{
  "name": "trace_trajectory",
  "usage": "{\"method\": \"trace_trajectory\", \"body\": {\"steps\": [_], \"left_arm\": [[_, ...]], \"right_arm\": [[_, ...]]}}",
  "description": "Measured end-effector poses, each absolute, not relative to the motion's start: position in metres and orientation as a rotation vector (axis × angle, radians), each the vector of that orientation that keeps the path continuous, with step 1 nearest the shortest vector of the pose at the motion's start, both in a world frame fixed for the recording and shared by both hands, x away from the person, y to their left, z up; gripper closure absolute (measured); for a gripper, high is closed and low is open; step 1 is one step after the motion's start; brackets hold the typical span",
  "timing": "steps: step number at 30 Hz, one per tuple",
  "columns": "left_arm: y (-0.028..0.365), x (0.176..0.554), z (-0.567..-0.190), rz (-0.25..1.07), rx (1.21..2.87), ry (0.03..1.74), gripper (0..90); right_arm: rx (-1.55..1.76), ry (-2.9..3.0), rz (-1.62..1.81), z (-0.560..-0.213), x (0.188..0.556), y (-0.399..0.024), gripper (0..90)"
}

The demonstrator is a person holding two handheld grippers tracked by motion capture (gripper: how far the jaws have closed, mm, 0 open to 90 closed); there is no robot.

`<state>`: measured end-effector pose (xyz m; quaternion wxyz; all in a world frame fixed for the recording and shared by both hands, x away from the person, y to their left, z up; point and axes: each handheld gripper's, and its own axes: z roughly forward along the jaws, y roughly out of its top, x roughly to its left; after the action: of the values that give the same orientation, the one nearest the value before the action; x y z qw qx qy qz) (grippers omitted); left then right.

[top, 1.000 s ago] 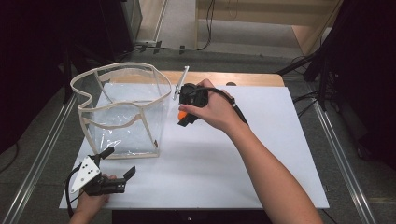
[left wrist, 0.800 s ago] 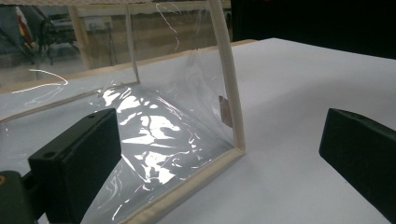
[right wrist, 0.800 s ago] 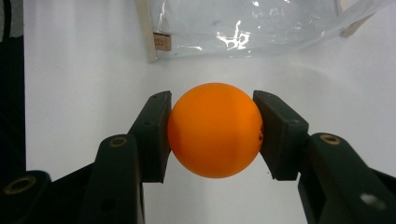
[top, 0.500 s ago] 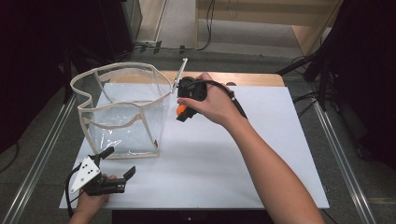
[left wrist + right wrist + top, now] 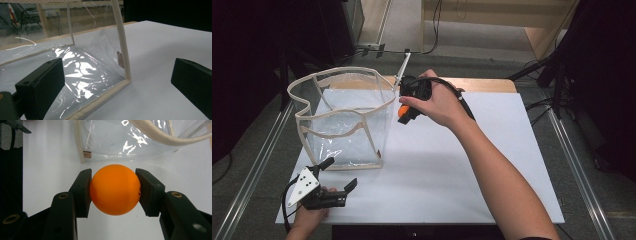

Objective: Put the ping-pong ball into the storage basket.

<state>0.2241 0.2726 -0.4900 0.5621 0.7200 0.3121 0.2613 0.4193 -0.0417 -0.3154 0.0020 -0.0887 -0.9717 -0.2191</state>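
An orange ball (image 5: pixel 115 192) is pinched between the two black jaws of my right gripper (image 5: pixel 404 114), which a hand holds above the white table just right of a clear plastic bag (image 5: pixel 342 120) with cream trim. The bag stands open-topped at the table's left. In the right gripper view the bag (image 5: pixel 130 142) lies just beyond the ball (image 5: pixel 403 110). My left gripper (image 5: pixel 339 182) rests low at the front left with its jaws wide apart. In the left gripper view those jaws frame the bag's near corner (image 5: pixel 125 62) without touching it.
A white sheet (image 5: pixel 452 170) covers the table, bare on its right half and front. A wooden strip (image 5: pixel 482 85) runs along the far edge. Metal rails (image 5: pixel 262 150) flank the table, and dark floor with cables lies beyond.
The right hand has lifted the ball a little higher beside the bag's rim. The left gripper has not moved.
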Motion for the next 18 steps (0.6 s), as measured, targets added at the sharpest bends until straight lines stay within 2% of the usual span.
{"method": "trace_trajectory", "body": {"steps": [18], "left_arm": [[0.272,0.224,-0.49,0.616,1.696,0.735,0.0]], "right_arm": [[-0.279,-3.054,-0.707,-0.299,0.427,-0.039,47.5]]}}
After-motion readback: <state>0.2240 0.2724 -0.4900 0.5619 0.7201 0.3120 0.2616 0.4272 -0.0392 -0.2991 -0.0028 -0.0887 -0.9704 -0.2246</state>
